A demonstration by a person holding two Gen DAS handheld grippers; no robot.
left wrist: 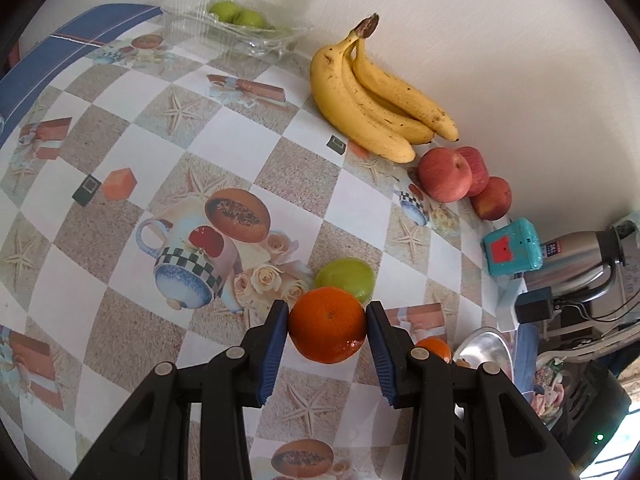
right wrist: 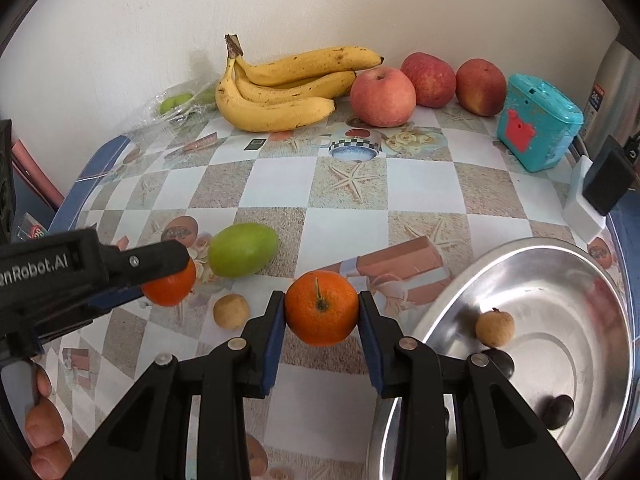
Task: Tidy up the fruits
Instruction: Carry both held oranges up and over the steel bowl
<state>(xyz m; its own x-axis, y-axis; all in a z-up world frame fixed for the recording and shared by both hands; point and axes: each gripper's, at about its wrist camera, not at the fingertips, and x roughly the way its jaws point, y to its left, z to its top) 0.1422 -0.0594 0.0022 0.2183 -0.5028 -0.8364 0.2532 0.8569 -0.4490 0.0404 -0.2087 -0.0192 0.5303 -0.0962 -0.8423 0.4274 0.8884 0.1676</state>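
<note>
- Left wrist view: the left hand-held gripper [left wrist: 327, 322] pinches a round orange tangerine [left wrist: 327, 324] between its blue pads, one pad against each side of the fruit, above the tablecloth-covered table [left wrist: 120, 248] with its checked print of starfish and teapots.
- Just beyond that tangerine, a smooth oval green fruit [left wrist: 345, 279] lies on the table, toward the near edge.
- Along the far edge, against the white wall, a bunch of spotted yellow bananas [left wrist: 376, 96] lies next to three red apples [left wrist: 444, 180] that touch one another.
- In the far left corner, a clear plastic clamshell box [left wrist: 240, 28] holds more green fruits.
- Right wrist view: the right hand-held gripper [right wrist: 321, 309] pinches a second round orange tangerine with a short green stem [right wrist: 321, 308], pads pressing on both sides.
- The left hand-held gripper comes in from the left side with its tangerine, just beside the green fruit.
- A small round tan longan [right wrist: 231, 312] lies on the table between the two tangerines, near the front edge.
- At the right edge of the table, a shiny steel bowl [right wrist: 560, 264] holds another tan longan [right wrist: 494, 327] and two small dark round fruits [right wrist: 558, 411].
- A turquoise plastic box with a red patch [right wrist: 538, 122] stands in the far right corner, next to the apples.
- Fingertips of a person's hand [right wrist: 44, 428] show at the lower left.
</note>
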